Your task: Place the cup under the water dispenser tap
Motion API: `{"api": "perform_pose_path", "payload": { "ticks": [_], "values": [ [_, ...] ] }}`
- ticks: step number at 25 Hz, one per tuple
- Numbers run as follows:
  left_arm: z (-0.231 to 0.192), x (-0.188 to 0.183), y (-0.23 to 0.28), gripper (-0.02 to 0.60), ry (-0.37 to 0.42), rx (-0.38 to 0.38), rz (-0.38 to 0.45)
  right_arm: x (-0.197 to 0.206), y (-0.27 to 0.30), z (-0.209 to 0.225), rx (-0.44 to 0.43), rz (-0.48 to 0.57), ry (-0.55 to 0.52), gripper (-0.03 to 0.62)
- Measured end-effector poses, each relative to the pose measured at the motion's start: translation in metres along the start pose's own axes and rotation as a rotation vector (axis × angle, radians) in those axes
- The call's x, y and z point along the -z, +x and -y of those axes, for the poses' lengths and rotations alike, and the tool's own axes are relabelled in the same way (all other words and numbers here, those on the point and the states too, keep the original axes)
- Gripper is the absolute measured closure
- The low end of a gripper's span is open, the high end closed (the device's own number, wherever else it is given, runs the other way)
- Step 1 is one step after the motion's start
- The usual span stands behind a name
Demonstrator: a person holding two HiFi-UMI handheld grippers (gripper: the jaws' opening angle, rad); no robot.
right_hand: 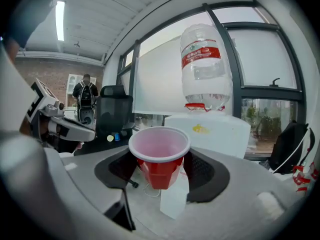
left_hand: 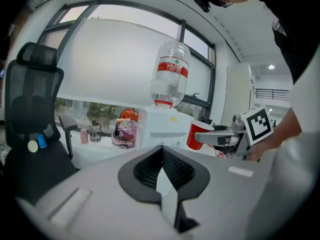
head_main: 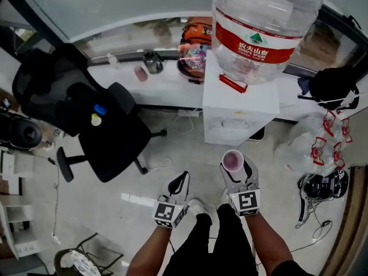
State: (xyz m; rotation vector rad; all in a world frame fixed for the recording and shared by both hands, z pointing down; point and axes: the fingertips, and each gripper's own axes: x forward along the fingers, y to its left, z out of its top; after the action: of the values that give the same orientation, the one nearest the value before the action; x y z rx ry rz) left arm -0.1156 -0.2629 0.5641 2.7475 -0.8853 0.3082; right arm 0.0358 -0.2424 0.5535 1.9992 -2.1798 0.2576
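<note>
A black office chair (head_main: 86,119) stands at the left. The left gripper (head_main: 183,177) has its jaws pressed together with nothing between them. Just beside it, the right gripper (head_main: 234,165) clamps its jaws on the upright red cup (right_hand: 160,160), which sits in front of the white water dispenser (head_main: 238,108), apart from it, below the upturned bottle (head_main: 259,27).

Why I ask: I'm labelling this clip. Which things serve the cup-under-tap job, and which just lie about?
Job: red cup, held in the right gripper; water dispenser; its water bottle.
Lying about: office chair; small jar; black backpack; plastic bags; left gripper, shut and empty.
</note>
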Motion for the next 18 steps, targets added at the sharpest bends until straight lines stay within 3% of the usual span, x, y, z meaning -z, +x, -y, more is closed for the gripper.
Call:
{"api": "perform_pose_path", "payload": {
  "ticks": [6, 18],
  "values": [
    [-0.011, 0.047, 0.045, 0.565, 0.037, -0.002, -0.03, 0.058, 0.044, 0.023, -0.019, -0.016, -0.048, 0.303],
    [-0.035, 0.127, 0.121, 0.565, 0.034, -0.031, 0.013, 0.199, 0.138, 0.061, 0.003, -0.077, -0.053, 0.301]
  ]
}}
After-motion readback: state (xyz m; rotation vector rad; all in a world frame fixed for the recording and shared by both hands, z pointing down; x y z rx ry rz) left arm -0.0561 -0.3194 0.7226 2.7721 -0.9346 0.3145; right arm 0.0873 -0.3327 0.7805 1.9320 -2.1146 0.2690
